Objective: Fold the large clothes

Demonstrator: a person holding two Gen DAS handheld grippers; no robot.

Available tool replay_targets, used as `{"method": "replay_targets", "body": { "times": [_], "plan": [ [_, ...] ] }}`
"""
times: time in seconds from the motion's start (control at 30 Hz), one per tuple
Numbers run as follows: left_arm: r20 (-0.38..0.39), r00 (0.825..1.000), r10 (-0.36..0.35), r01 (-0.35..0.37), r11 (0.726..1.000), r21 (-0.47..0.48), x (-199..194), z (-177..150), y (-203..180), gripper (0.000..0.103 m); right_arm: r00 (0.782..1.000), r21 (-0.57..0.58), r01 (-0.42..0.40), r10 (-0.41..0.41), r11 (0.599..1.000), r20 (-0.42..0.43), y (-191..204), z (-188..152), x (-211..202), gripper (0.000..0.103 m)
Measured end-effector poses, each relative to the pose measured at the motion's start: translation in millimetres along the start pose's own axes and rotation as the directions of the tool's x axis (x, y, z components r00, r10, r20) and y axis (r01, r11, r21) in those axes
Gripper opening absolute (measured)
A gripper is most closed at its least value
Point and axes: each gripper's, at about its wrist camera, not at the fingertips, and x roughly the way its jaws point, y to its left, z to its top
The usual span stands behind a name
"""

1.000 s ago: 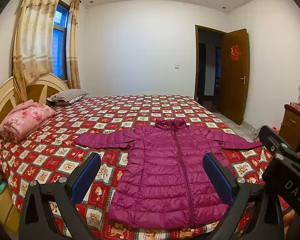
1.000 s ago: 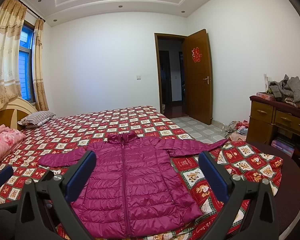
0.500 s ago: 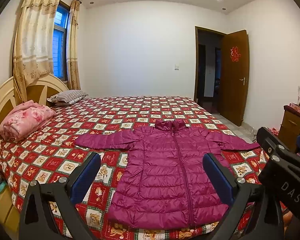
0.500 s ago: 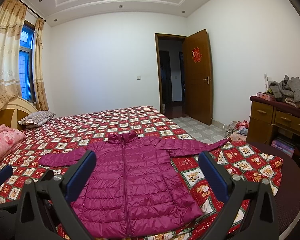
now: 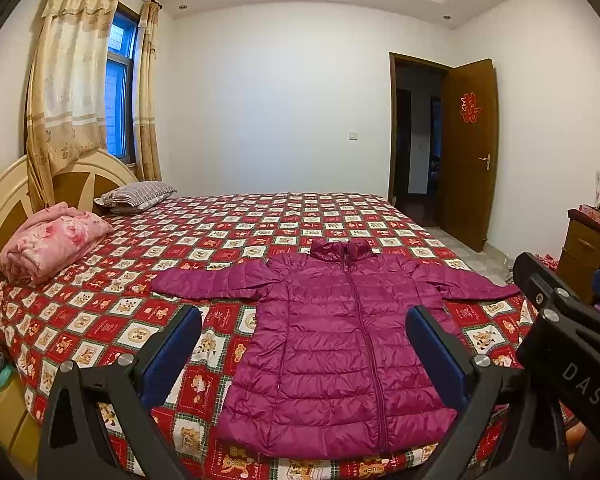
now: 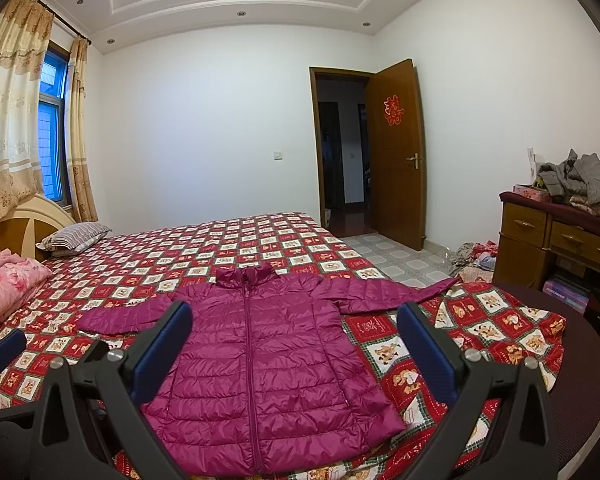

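A magenta puffer jacket (image 5: 340,344) lies flat and zipped on the bed, front up, collar away from me, both sleeves spread out to the sides. It also shows in the right wrist view (image 6: 256,364). My left gripper (image 5: 303,344) is open and empty, held above the near edge of the bed in front of the jacket's hem. My right gripper (image 6: 294,340) is open and empty too, at about the same distance. The right gripper's body shows at the right of the left wrist view (image 5: 568,344).
The bed has a red patterned quilt (image 5: 228,232). A folded pink blanket (image 5: 48,244) and a striped pillow (image 5: 136,194) lie by the headboard. A wooden dresser (image 6: 556,248) with a pile of clothes stands right. An open door (image 6: 396,152) is behind.
Both views have hardly shifted; the left wrist view has tilted slightly, so the jacket sits a little lower in frame. Both grippers stay open.
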Motion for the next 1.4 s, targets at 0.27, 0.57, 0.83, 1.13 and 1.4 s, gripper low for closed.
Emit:
{"method": "replay_targets", "body": {
  "times": [0.27,0.57,0.83,1.13,1.4],
  "plan": [
    [0.001,1.000,0.000,0.000,1.000,0.001,-0.8,0.0,-0.3,0.102,1.000,0.000,0.000,0.000,1.000,-0.001,-0.1,-0.2,-0.1,0.103],
    [0.000,1.000,0.002,-0.002,1.000,0.002,-1.1,-0.1,-0.6,0.102,1.000,0.001,0.001,-0.001,1.000,-0.001,-0.1,-0.1,0.1,0.103],
    [-0.001,1.000,0.005,-0.005,1.000,0.006,-2.0,0.6,2.1,0.102,1.000,0.004,0.001,-0.001,1.000,-0.002,-0.5,0.1,0.4,0.103],
    [-0.004,1.000,0.020,-0.019,1.000,0.012,1.0,-0.7,2.6,0.102,1.000,0.006,0.000,0.000,1.000,-0.003,-1.4,0.0,0.9,0.103],
    [-0.016,1.000,0.024,-0.023,0.999,0.022,4.1,-1.3,1.0,0.102,1.000,0.008,0.001,-0.001,1.000,-0.009,3.5,-2.2,-0.3,0.103]
  ]
}}
